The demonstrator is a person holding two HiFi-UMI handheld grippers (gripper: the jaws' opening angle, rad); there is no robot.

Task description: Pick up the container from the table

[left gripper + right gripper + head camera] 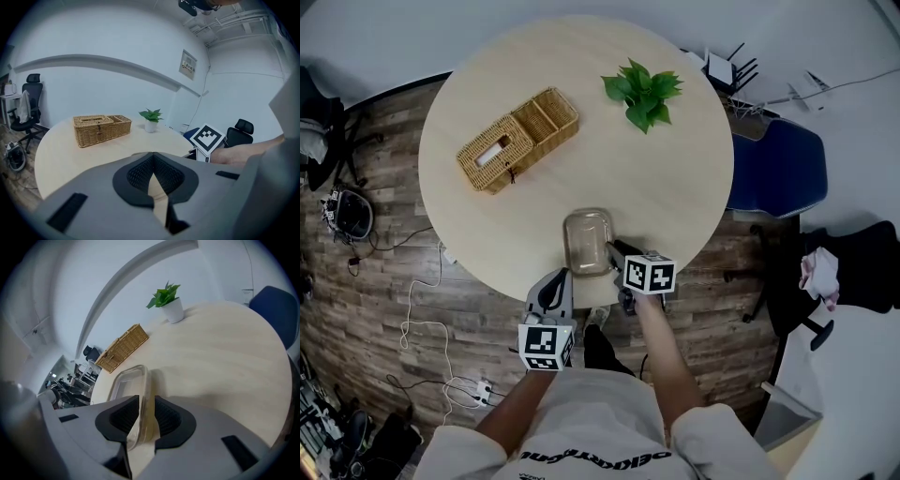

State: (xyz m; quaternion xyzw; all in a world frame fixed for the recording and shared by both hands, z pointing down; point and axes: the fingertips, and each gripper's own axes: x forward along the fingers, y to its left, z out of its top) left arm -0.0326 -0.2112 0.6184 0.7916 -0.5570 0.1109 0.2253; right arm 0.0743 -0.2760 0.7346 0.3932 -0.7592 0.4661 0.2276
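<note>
A clear plastic container (588,242) lies on the round pale table (675,187) close to its near edge. My right gripper (614,253) reaches in from the container's right side. In the right gripper view the container's (125,380) right wall stands between the dark pads (121,417) of this gripper (144,416), with a gap on either side; the jaws are open. My left gripper (555,286) hangs just off the table's near edge, left of and below the container. In its own view the left gripper (153,176) is shut with nothing in it.
A wicker basket (517,139) stands at the table's far left, a small potted plant (642,92) at the far right. A blue chair (778,169) sits right of the table. Cables and a power strip (473,389) lie on the wooden floor.
</note>
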